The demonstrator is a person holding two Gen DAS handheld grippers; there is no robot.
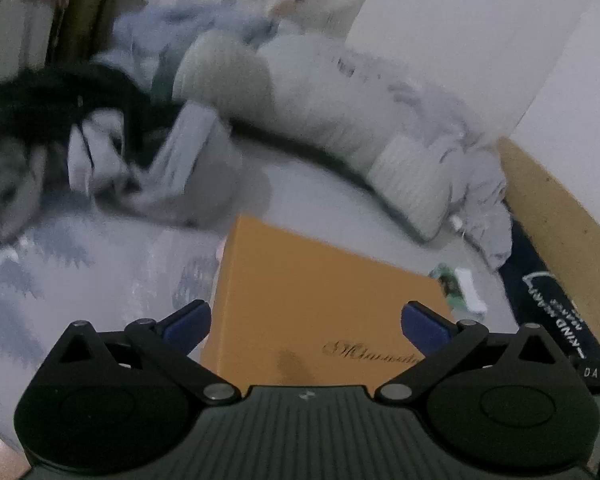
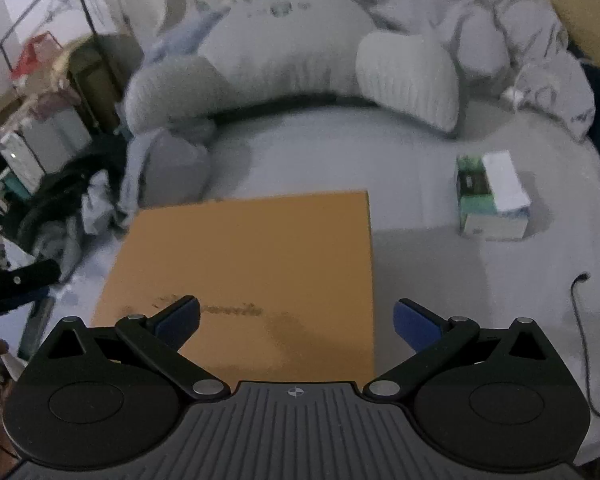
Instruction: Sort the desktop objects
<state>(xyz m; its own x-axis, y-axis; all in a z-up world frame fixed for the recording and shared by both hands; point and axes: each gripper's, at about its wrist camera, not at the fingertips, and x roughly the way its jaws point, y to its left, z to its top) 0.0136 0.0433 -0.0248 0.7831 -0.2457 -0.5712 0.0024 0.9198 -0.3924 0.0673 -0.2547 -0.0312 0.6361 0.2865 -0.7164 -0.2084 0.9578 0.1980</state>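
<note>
A flat orange box [image 1: 320,304] with dark script lettering lies on the grey bed sheet; it also shows in the right wrist view [image 2: 252,264]. My left gripper [image 1: 306,322] is open and empty, above the box's near part. My right gripper [image 2: 298,320] is open and empty, also above the box's near edge. A small green and white carton with a white box on top [image 2: 492,196] stands to the right of the orange box; it shows in the left wrist view [image 1: 458,288] past the box's far right corner.
A large grey ribbed pillow [image 2: 300,64] and crumpled bedding [image 2: 532,52] lie at the back. Dark clothes [image 1: 60,96] and clutter [image 2: 40,160] are at the left. A black cable [image 2: 580,320] lies on the sheet at the right. A wooden bed edge [image 1: 556,216] is at the right.
</note>
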